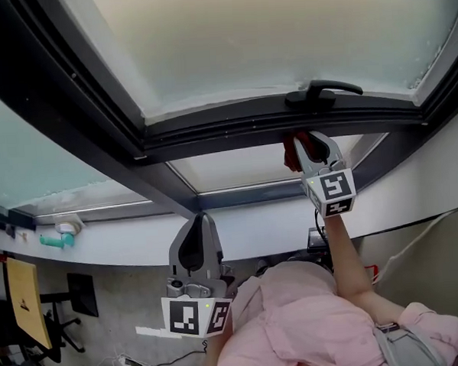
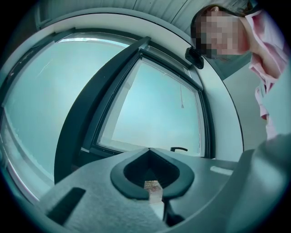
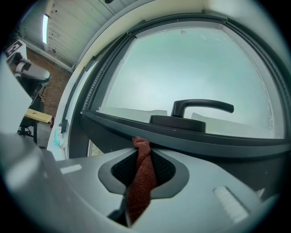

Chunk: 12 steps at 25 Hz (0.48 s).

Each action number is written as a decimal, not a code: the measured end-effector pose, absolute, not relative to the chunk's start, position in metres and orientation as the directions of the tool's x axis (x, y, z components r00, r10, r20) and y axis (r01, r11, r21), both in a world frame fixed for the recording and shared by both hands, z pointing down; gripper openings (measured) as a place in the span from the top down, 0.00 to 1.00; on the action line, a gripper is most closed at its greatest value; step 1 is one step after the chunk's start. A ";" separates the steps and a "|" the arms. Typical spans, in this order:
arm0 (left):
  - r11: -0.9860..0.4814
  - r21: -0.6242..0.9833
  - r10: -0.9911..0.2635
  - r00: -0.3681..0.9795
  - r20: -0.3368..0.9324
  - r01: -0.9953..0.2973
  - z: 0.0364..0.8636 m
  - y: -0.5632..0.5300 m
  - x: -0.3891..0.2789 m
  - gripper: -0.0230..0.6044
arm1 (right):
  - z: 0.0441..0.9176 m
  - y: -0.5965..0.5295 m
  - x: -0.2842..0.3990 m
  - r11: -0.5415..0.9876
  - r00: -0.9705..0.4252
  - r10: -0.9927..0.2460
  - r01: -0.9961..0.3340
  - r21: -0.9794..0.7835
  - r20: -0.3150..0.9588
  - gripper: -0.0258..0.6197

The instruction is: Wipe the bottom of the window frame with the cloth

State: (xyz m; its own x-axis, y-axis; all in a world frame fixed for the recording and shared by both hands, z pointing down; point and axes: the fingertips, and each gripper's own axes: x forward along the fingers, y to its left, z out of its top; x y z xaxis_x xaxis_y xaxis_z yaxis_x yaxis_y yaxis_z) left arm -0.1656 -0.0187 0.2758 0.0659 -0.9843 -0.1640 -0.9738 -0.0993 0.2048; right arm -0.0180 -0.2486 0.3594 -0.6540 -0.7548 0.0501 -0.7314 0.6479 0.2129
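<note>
Rust-red knitted cloth pinched in closed right gripper, tip against dark grey lower window frame rail. Left gripper closed, empty. Risk: narrow bunched tip may snag and pull free.

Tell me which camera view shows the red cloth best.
The right gripper view. There the red cloth sits in the middle of the picture, pinched in the right gripper, with its tip up against the window frame. The head view shows only a small red bit of it beside that gripper. The left gripper view does not show it.
</note>
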 end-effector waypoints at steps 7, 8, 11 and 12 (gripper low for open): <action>-0.146 0.207 -0.981 0.115 -0.155 -0.967 0.276 -0.034 -0.141 0.97 | 0.361 -0.252 -0.009 0.662 -0.666 -0.743 -0.718 0.215 0.063 0.86; -0.147 0.207 -0.981 0.117 -0.153 -0.967 0.277 -0.034 -0.139 0.97 | 0.360 -0.252 -0.008 0.662 -0.666 -0.743 -0.718 0.216 0.062 0.86; -0.152 0.207 -0.981 0.121 -0.153 -0.966 0.276 -0.037 -0.135 0.97 | 0.360 -0.255 0.001 0.651 -0.655 -0.753 -0.727 0.217 0.062 0.86; -0.155 0.206 -0.980 0.124 -0.155 -0.966 0.275 -0.038 -0.133 0.97 | 0.360 -0.256 0.004 0.646 -0.651 -0.757 -0.732 0.217 0.062 0.86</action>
